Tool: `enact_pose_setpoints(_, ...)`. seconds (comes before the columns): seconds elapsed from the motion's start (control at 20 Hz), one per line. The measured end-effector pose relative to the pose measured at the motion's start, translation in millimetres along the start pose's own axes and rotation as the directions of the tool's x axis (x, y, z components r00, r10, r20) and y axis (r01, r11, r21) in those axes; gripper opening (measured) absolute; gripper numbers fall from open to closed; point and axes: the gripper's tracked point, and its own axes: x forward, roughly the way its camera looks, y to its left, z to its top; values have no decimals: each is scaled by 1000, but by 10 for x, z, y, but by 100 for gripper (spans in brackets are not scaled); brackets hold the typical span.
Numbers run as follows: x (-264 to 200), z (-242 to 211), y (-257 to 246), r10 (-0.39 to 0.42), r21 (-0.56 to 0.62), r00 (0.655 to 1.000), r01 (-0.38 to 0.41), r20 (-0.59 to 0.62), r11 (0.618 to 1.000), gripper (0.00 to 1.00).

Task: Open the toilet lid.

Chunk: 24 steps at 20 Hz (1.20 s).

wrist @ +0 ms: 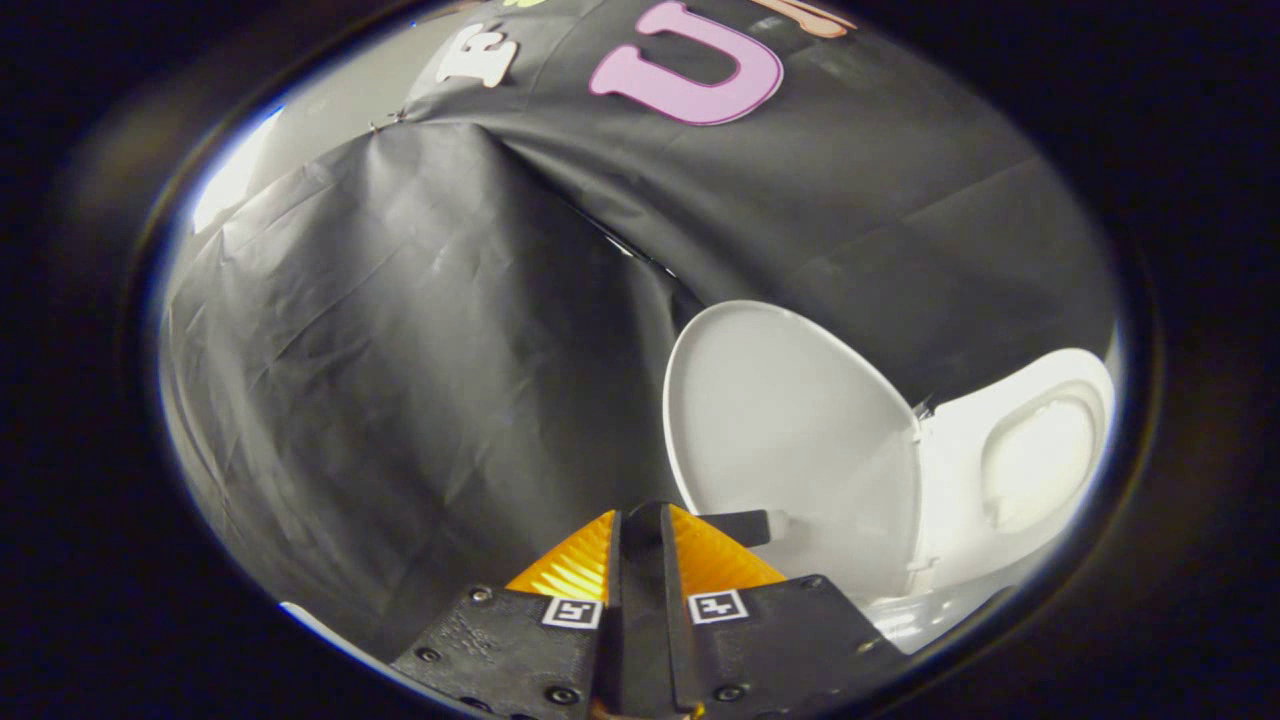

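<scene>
White plastic, raised and swung back: that's the story here, but start down at the gripper point(640, 520). Its 2 fingers are pressed together, no gap to speak of between the tips, and nothing is caught between them. They point out at the black cloth wall point(400, 380), holding only air.

Now look out from the tips toward 2 o'clock. There's the toilet lid point(790, 420), standing up off the bowl with its smooth inner face turned this way. Its lower edge comes down just beside the fingertips on that side. Whether it touches them I can't tell, since a dark piece of the gripper pokes out in front of it there. It's beside the fingers, not between them.

Further out, around 3 o'clock, the toilet seat point(1010, 470) lies exposed with the oval opening plain to see, joined to the lid at the hinge point(918, 425).

So how far along are we? By my reading, the job is as good as done: the lid is up, the seat uncovered. What I can't judge from here is whether the lid leans back far enough to stay put unaided. If it does, all that's left is to draw the gripper away.
</scene>
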Motion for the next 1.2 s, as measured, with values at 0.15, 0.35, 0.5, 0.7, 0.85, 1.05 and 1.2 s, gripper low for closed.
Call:
enact_pose_setpoints(0.15,9,-11,-5,35,82,999,-34,-4,996,14)
enact_pose_setpoints(0.35,-109,85,-174,-8,65,999,6,36,998,13)
enact_pose_setpoints(0.5,-288,247,-293,-42,31,995,39,90,999,13)
enact_pose_setpoints(0.7,-733,620,-557,-114,-37,970,125,215,992,13)
enact_pose_setpoints(0.85,-1137,924,-738,-171,-72,935,202,311,977,13)
enact_pose_setpoints(1.05,-1656,1304,-1055,-245,-97,863,317,443,943,13)
enact_pose_setpoints(1.2,-2080,1518,-1260,-284,-84,808,378,516,922,12)
